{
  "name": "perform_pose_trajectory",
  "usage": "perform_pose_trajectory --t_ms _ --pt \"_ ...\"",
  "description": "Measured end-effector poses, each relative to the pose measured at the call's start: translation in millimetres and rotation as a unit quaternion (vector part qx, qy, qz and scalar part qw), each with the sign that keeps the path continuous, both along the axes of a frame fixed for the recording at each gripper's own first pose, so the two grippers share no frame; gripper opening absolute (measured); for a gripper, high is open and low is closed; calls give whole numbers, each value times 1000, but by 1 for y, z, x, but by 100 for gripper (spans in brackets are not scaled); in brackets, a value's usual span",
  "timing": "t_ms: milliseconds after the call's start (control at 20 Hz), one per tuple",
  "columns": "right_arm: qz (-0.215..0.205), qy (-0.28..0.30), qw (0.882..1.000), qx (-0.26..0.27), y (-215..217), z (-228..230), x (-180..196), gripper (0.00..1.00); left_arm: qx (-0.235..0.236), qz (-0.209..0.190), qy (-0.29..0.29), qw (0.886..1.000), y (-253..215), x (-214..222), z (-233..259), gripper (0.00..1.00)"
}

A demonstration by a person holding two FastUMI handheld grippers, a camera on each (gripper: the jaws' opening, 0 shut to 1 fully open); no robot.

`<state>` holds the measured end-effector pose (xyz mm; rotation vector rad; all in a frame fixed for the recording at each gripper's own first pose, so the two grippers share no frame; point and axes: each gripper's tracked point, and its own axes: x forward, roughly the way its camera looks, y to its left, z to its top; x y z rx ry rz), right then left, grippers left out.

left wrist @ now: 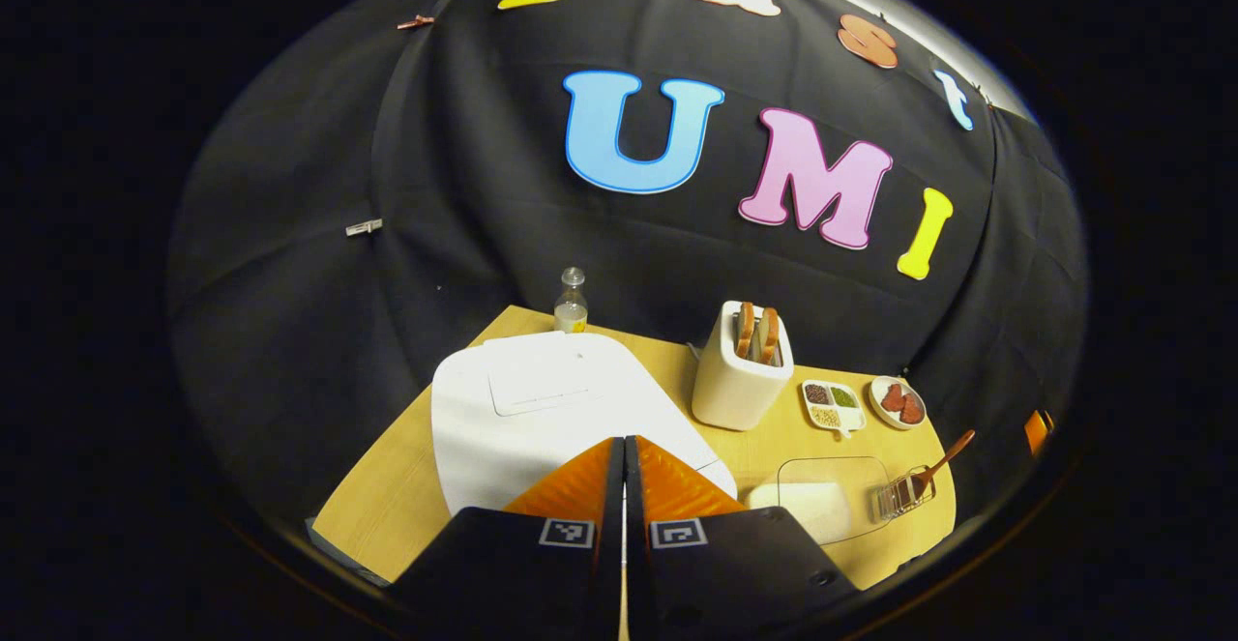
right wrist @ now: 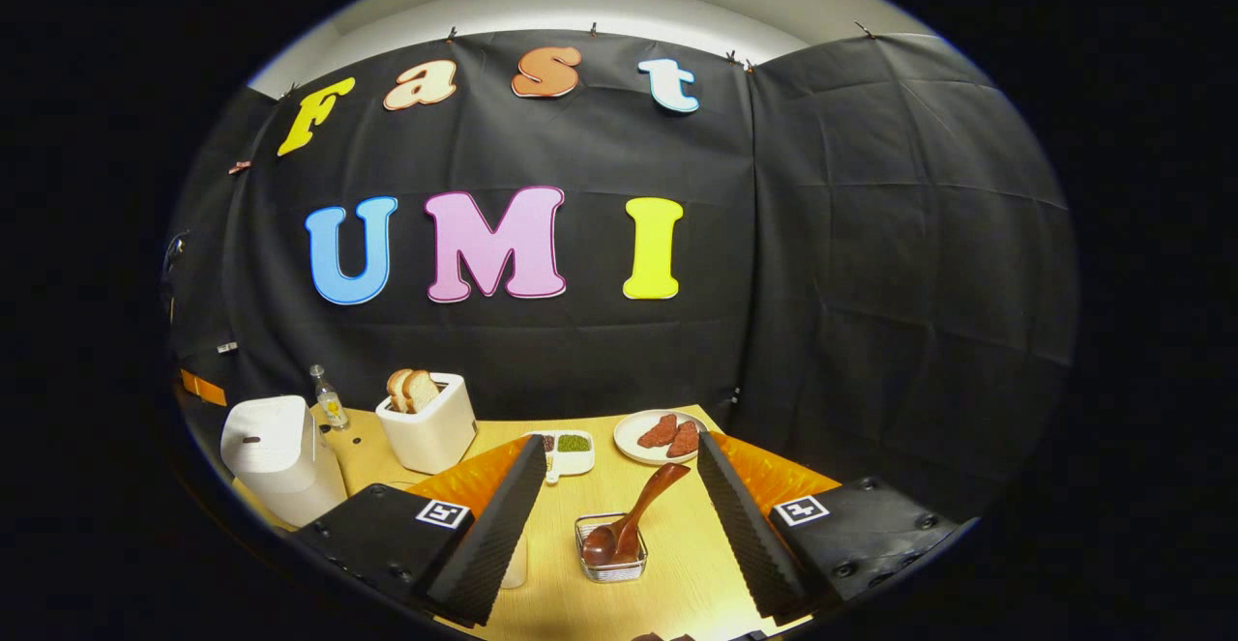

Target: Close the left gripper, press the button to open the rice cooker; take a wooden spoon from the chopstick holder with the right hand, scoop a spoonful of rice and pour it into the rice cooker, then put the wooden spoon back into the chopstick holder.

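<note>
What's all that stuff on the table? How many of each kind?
Rice cooker: 1
Toaster: 1
Bottle: 1
Sectioned dish: 1
Plate: 1
Chopstick holder: 1
Wooden spoon: 1
Clear rice container: 1
Total: 8

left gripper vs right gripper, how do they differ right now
The left gripper has its fingers pressed together; the right gripper is spread wide. The left gripper points at the closed white rice cooker; the right gripper frames the wooden spoon standing in its clear holder. Neither holds anything; both hover above the wooden table.
</note>
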<state>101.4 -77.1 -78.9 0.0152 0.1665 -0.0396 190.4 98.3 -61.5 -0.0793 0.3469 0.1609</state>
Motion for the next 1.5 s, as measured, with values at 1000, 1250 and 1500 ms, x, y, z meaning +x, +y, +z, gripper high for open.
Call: perform_pose_trajectory --t_ms 1000,1250,1500 --pt "-14 26 999 23 -21 -17 7 98 7 14 80 997 17 34 -73 8" --pt "-18 30 999 29 -11 -18 -15 97 75 10 22 997 13 29 -25 8" --pt "-34 33 999 27 -11 -15 -28 98 100 6 -99 990 3 5 64 7"
